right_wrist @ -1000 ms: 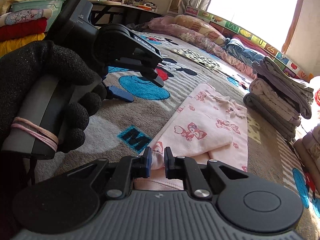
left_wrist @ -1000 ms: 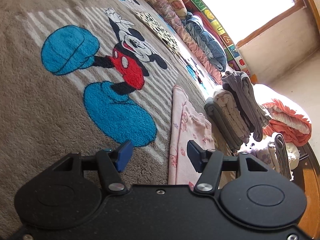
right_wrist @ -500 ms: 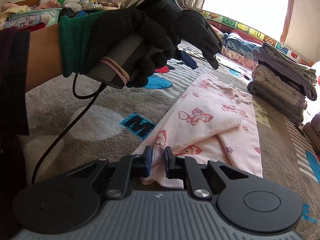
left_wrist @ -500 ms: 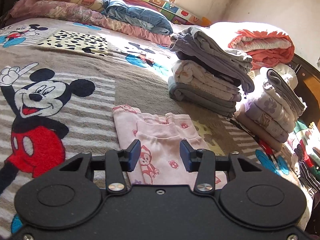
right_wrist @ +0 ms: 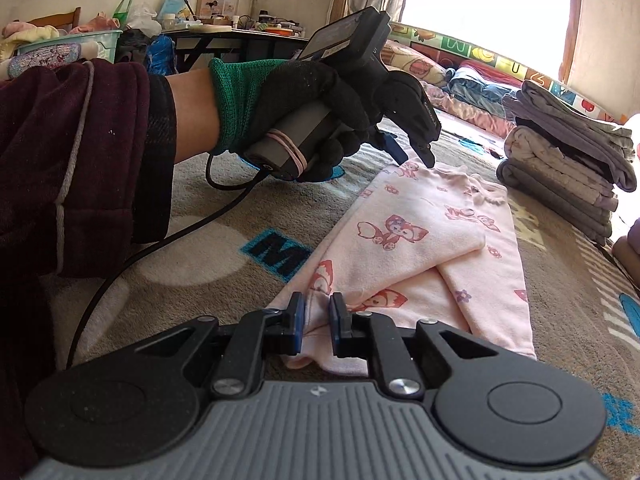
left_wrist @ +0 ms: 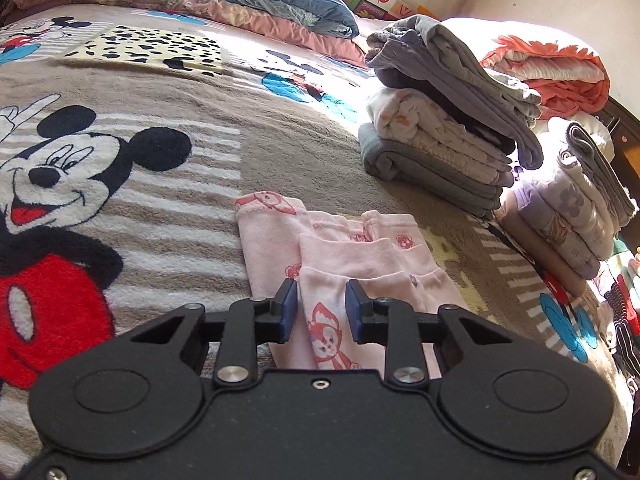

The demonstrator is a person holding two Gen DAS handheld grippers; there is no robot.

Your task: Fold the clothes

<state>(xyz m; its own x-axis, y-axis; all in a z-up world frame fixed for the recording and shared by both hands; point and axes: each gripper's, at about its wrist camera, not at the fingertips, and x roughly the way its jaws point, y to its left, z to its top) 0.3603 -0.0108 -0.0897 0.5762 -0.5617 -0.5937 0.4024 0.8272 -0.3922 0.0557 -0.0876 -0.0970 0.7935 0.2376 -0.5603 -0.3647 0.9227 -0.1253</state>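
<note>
A pink garment (left_wrist: 340,256) printed with little red foxes lies partly folded on the Mickey Mouse blanket (left_wrist: 120,160). My left gripper (left_wrist: 321,308) is over its far end, the jaws closing. The cloth shows in the gap between them, but the pads do not press on it. From the right wrist view, a person's black-gloved hand (right_wrist: 312,96) holds that left gripper (right_wrist: 410,154) just above the far corner of the garment (right_wrist: 420,232). My right gripper (right_wrist: 317,318) is shut on a bunched fold at the garment's near edge.
Two stacks of folded clothes (left_wrist: 440,140) (left_wrist: 572,216) stand at the right of the bed, with an orange quilt (left_wrist: 552,68) behind. Pillows (left_wrist: 280,4) line the far side. A cluttered table (right_wrist: 240,36) stands beyond the bed. A black cable (right_wrist: 160,248) trails across the blanket.
The left gripper has swung from over the Mickey Mouse picture to the pink garment's far end, rolled level, and its jaws have narrowed. The right gripper has kept its hold and place.
</note>
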